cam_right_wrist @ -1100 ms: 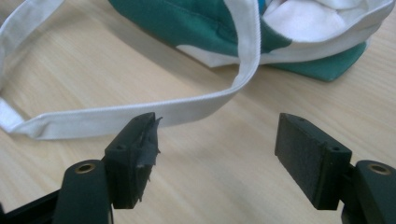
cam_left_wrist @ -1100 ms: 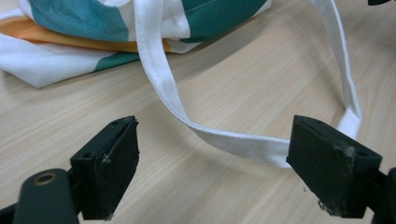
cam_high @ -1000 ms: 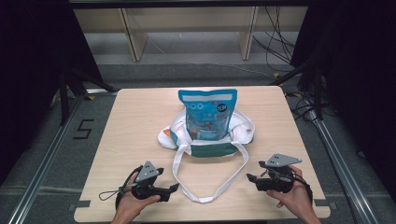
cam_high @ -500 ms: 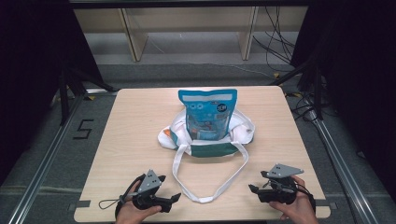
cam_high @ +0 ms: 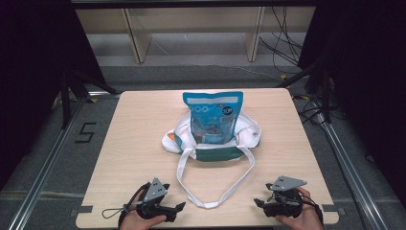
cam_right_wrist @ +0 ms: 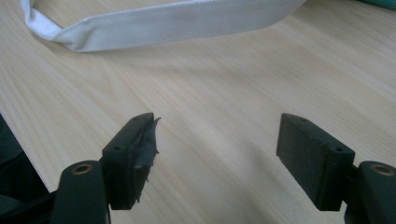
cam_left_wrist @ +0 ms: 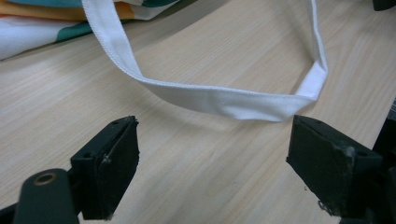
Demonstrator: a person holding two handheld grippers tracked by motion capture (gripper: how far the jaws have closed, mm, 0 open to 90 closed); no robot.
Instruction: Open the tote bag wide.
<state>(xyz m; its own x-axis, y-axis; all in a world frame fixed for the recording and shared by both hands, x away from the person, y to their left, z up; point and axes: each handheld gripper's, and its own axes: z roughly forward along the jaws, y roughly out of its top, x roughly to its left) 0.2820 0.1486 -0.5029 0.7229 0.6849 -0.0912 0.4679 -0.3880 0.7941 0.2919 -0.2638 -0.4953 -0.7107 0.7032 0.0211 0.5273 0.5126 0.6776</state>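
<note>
My left claw (cam_high: 178, 207) sits low at the near edge of the wooden surface (cam_high: 139, 143), its two black jaws spread wide with nothing between them. In the left gripper view, bare wood lies between the jaws, and just beyond their tips runs the white strap (cam_left_wrist: 224, 100) of a tote bag, folded into a loop that lies flat on the wood. The strap is close to the jaws but not touching them.

My right claw (cam_high: 258, 202) rests near the same near edge, well apart from the left one, and its jaws are also wide and empty. In the right gripper view, the strap (cam_right_wrist: 159, 23) crosses the top of the picture, farther off, with plain wood between it and the jaw tips. One jaw pad (cam_right_wrist: 142, 149) looks frayed along its edge.

From the high view, the strap loop (cam_high: 210, 203) reaches toward me and ends between the two claws. It leads back to the tote bag (cam_high: 215, 143), white with green and orange patches, lying near the middle of the surface. A blue packet (cam_high: 213, 117) stands upright in the mouth of the bag.
</note>
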